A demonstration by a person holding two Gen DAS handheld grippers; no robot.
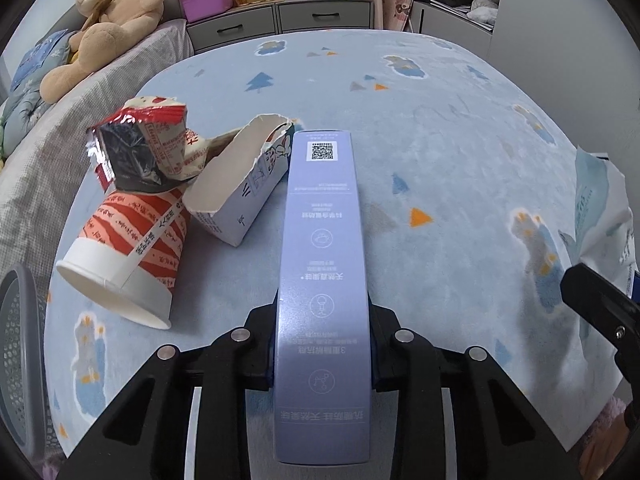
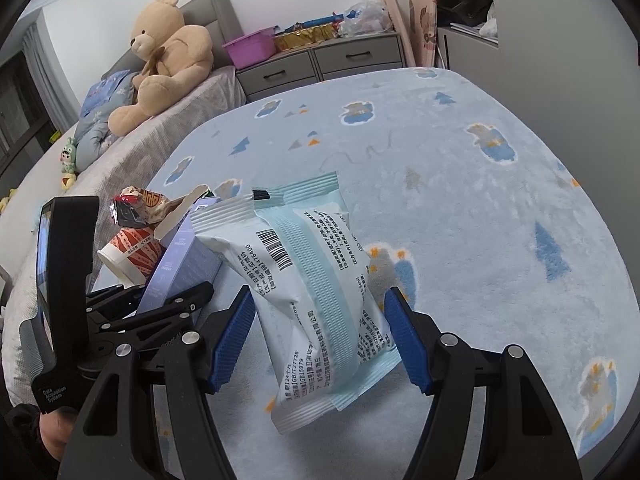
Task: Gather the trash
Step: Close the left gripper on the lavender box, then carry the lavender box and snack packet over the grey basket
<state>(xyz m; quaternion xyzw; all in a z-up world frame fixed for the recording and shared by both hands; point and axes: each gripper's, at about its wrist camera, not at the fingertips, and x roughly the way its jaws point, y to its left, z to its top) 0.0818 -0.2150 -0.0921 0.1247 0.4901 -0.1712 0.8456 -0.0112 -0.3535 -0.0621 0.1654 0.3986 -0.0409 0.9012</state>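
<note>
A long purple box [image 1: 322, 240] lies on the blue patterned blanket [image 1: 460, 140], and my left gripper [image 1: 322, 344] is shut on its near end, pads against both sides. Left of the box lie a tipped red-and-white paper cup [image 1: 132, 256], a torn white carton [image 1: 236, 184] and a crumpled red wrapper [image 1: 140, 148]. In the right wrist view, my right gripper [image 2: 318, 340] is shut on a white-and-teal wipes packet [image 2: 308, 272], tilted between the blue pads. The same box [image 2: 180, 264] and the cup [image 2: 128, 256] show to its left.
A grey mesh basket [image 1: 20, 360] stands at the bed's near left edge. A teddy bear [image 1: 108, 20] sits on the pillows at the back left. Grey drawers [image 1: 280, 16] with a purple bin [image 1: 206, 0] stand behind the bed.
</note>
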